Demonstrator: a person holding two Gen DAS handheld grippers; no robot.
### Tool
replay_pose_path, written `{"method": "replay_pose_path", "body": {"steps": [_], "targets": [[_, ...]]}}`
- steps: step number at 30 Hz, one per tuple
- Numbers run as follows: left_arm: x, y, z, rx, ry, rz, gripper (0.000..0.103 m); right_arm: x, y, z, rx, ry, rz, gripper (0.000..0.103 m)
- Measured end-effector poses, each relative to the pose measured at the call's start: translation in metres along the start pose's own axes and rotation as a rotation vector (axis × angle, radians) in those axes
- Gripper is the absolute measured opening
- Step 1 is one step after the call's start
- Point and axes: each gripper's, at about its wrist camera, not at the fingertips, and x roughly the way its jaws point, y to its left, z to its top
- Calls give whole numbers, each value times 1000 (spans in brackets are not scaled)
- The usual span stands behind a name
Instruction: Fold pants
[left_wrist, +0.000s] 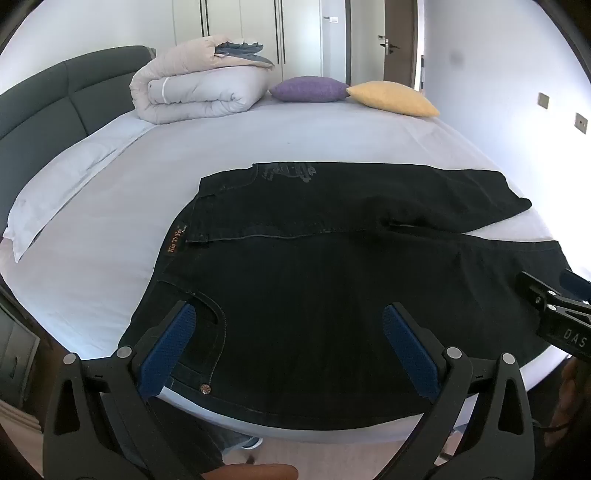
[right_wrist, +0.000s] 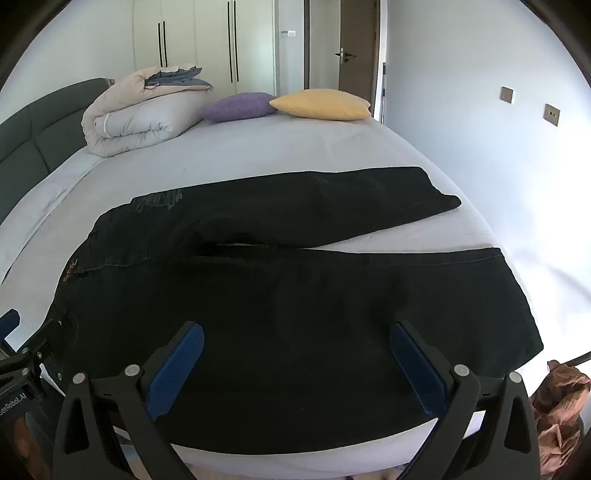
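A pair of dark pants (left_wrist: 332, 280) lies spread flat across the near part of the bed (left_wrist: 258, 140), waistband toward the headboard (left_wrist: 40, 110) side and the two legs running away from it. The farther leg angles off from the nearer one, so a wedge of pale sheet shows between their hems. The near edge of the pants lies close along the bed's near edge.

The left gripper (left_wrist: 288, 314) hangs over the hip end of the pants, beside the front pocket (left_wrist: 210, 317), its jaws spread wide with nothing between them. The right gripper (right_wrist: 295, 332) hangs over the nearer leg, farther from the headboard, its jaws likewise spread wide and empty. Whether either touches the cloth I cannot tell.

At the bed's far side, a folded duvet (left_wrist: 199, 88) sits next to the headboard, then a purple cushion (left_wrist: 310, 88) and a yellow cushion (left_wrist: 391, 98) just beside it. A white pillow (left_wrist: 74, 173) lies along the headboard.
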Motion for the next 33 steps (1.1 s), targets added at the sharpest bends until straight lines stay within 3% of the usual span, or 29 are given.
{"method": "replay_pose_path", "body": {"steps": [33], "targets": [[5, 6, -4, -31, 0, 1, 103, 5, 12, -7, -42, 16, -17, 103]]}}
